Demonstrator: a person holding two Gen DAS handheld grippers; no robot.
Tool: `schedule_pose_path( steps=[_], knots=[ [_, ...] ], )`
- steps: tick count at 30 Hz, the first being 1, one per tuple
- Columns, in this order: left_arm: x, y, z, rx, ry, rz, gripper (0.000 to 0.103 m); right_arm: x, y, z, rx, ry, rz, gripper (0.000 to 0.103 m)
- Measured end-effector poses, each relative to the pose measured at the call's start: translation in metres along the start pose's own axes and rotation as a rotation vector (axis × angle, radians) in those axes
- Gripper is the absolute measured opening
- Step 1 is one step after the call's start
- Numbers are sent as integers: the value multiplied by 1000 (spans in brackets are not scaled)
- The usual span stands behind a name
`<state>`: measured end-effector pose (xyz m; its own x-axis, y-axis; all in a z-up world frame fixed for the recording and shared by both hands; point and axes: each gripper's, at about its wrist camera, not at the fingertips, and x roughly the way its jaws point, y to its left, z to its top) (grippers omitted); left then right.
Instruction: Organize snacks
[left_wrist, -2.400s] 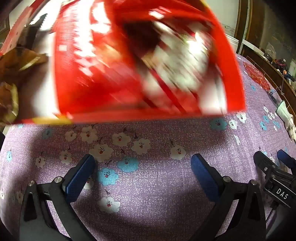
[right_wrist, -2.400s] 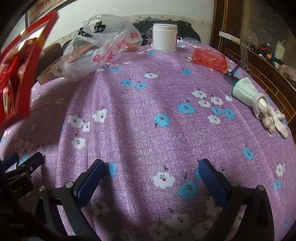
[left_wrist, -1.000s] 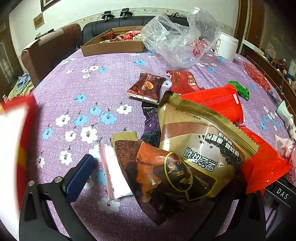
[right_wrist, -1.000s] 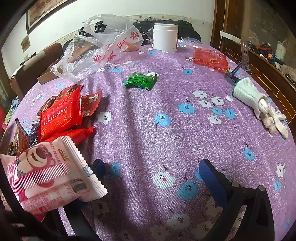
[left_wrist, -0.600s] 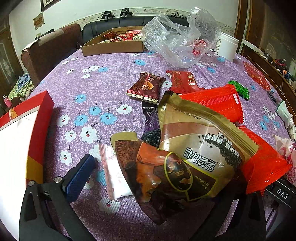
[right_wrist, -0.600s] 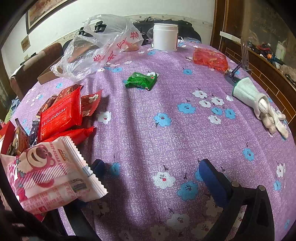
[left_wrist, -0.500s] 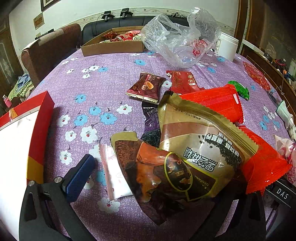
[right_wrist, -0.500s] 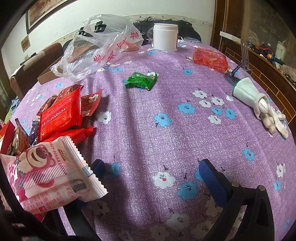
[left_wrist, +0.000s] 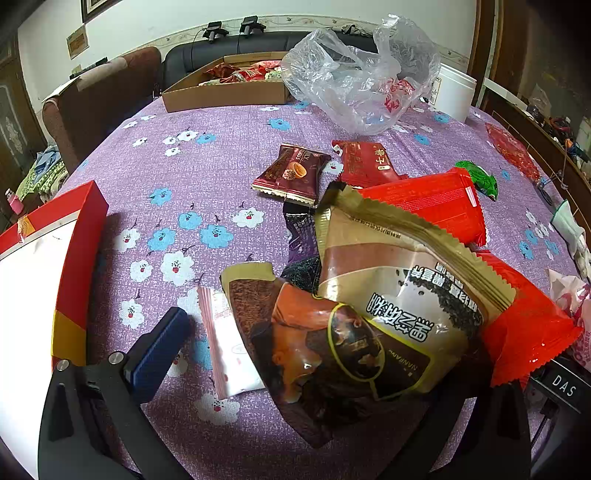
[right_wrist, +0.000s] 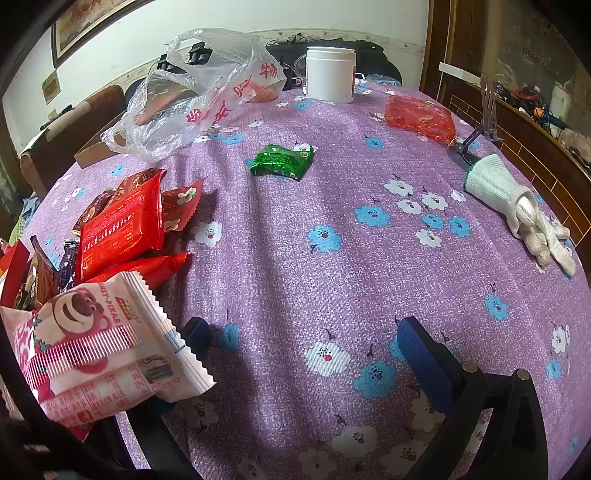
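Your left gripper (left_wrist: 310, 354) and right gripper (right_wrist: 306, 347) both gape, holding nothing. Snack packets fill the cardboard box (left_wrist: 225, 96). A brown packet (left_wrist: 399, 317) overlies your left gripper's right finger.

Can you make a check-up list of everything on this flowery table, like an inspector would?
Surface: purple flowered tablecloth, bare in front of the right gripper.
Job's things: snack packets heaped at the left gripper, a gold-brown packet on top; a green packet lies apart; a pink bear packet sits on the pile's near edge; a red box stands open at the left.
Clutter: plastic bag, white jar, white glove, cardboard tray holding more snacks.
Grippers: left gripper open, packets lying over its right finger; right gripper open, empty.
Cables: nothing seen on the table.
Surroundings: sofa, armchair, wooden ledge with odds and ends.
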<state>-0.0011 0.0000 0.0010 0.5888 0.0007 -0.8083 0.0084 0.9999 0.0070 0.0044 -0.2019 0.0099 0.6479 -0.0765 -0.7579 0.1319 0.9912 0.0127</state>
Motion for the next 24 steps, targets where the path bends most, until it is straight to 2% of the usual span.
schedule_pose_path(
  steps=[9,12,14,16,18,21,24],
  knots=[
    [0,-3,-2,24,18,-15,103,-1,0,-2,-2,2,2,103],
    [-13,0,-11,54,54,-41,103,-6,-3,-7,-62,54,39,102],
    [-37,0,-21,85,20,-87,103,-13,-11,-13,-59,108,37,102],
    [-68,1,-32,132,-41,-85,103,-26,-24,-22,-47,129,56,101],
    [-92,3,-40,175,-98,-71,103,-47,-38,-33,-43,91,74,101],
    [-124,14,-57,244,-195,1,103,-74,-54,-47,-24,36,96,101],
    [-142,32,-65,260,-251,46,103,-91,-61,-51,20,-18,144,101]
  ],
)
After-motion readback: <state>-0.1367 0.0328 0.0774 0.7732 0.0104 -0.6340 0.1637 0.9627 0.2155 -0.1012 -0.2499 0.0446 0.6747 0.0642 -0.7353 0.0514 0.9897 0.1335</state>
